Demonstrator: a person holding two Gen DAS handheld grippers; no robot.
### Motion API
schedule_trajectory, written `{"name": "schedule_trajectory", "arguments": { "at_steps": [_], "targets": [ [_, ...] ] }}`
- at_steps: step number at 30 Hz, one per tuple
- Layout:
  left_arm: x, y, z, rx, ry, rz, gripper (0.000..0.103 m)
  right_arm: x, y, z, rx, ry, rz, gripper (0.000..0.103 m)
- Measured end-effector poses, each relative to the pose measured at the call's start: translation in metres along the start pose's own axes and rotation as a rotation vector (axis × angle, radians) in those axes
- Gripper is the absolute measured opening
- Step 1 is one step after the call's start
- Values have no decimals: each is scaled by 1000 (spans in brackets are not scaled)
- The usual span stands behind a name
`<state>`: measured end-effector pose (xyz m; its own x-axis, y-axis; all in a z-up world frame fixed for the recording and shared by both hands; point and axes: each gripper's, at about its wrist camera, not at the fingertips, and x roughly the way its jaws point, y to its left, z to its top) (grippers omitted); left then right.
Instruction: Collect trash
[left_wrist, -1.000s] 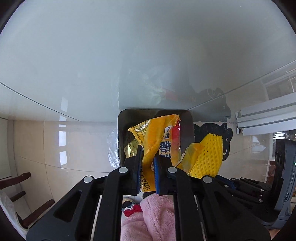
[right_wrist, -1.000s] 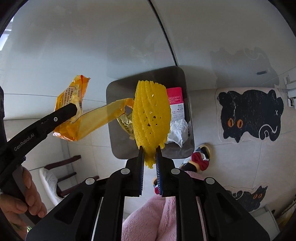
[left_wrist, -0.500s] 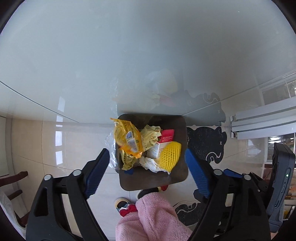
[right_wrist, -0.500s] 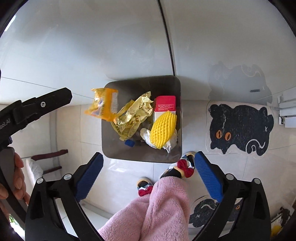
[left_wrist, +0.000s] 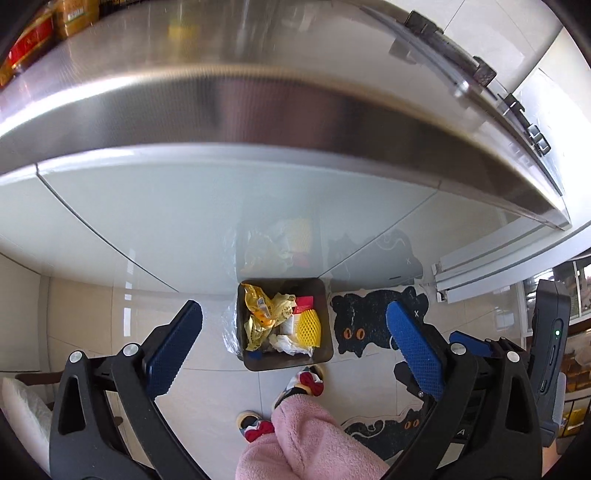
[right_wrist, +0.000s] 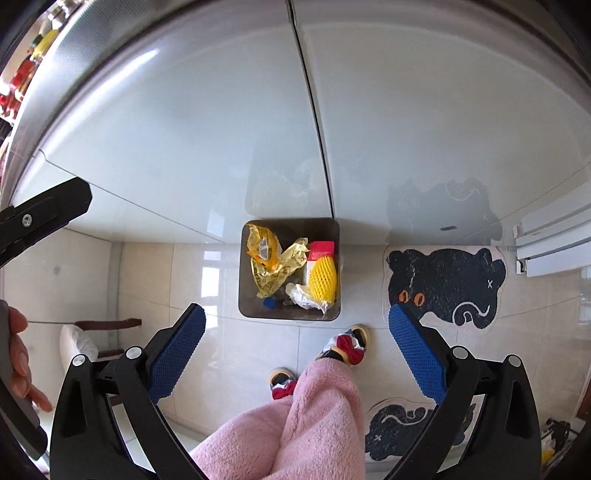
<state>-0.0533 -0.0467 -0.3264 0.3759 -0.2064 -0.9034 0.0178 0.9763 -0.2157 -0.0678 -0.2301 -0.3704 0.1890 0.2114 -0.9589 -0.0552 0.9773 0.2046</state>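
Both tools hang high above the floor, pointing steeply down. The left gripper (left_wrist: 293, 341) has just spread its blue-padded fingers (left_wrist: 173, 347) wide apart, with nothing between them; the right gripper (right_wrist: 295, 347) stands just as wide and just as empty.

Far below sits the dark square trash bin (right_wrist: 247, 291) on the pale floor tiles, pushed against the glossy white cabinet front (right_wrist: 207, 122). Inside it lie the orange-yellow snack wrapper (right_wrist: 263, 248), a crumpled yellow foil wrapper (right_wrist: 284, 267), the yellow foam fruit net (right_wrist: 323, 278), a red-and-white carton (right_wrist: 320, 250), a wad of white tissue (right_wrist: 304, 297) and a small blue cap (right_wrist: 269, 303).

The steel edge of the worktop (left_wrist: 258, 110) juts out over the bin. Just beside the bin lies a black cat-shaped mat (right_wrist: 447, 284). The person's pink fleece trouser legs (right_wrist: 295, 428) and bow-trimmed slippers (right_wrist: 349, 345) stand just in front of the bin.
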Motion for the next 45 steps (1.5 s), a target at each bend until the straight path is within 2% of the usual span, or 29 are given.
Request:
{"name": "schedule_trajectory", "arguments": {
  "at_steps": [6, 9, 15, 20, 23, 27, 33, 45],
  "targets": [
    [-68, -12, 5, 20, -94, 23, 95, -63, 10, 1, -10, -71, 0, 100],
    [-101, -21, 8, 44, -144, 31, 95, -95, 18, 6, -46, -117, -27, 100],
    [-156, -38, 19, 77, -234, 82, 95, -169, 33, 18, -53, -263, -74, 100],
    [-210, -47, 30, 85, -341, 96, 95, -228, 42, 27, -51, -392, -122, 100],
    [-238, -52, 36, 101, -398, 111, 95, -261, 49, 33, -57, -448, -125, 100],
    [-270, -58, 45, 104, -460, 117, 95, -300, 58, 33, -60, -527, -171, 100],
    [-296, -61, 52, 103, -515, 129, 95, -332, 68, 34, -71, -605, -202, 100],
    [-311, -56, 67, 98, -561, 118, 95, -340, 84, 47, -71, -635, -178, 100]
  ]
}}
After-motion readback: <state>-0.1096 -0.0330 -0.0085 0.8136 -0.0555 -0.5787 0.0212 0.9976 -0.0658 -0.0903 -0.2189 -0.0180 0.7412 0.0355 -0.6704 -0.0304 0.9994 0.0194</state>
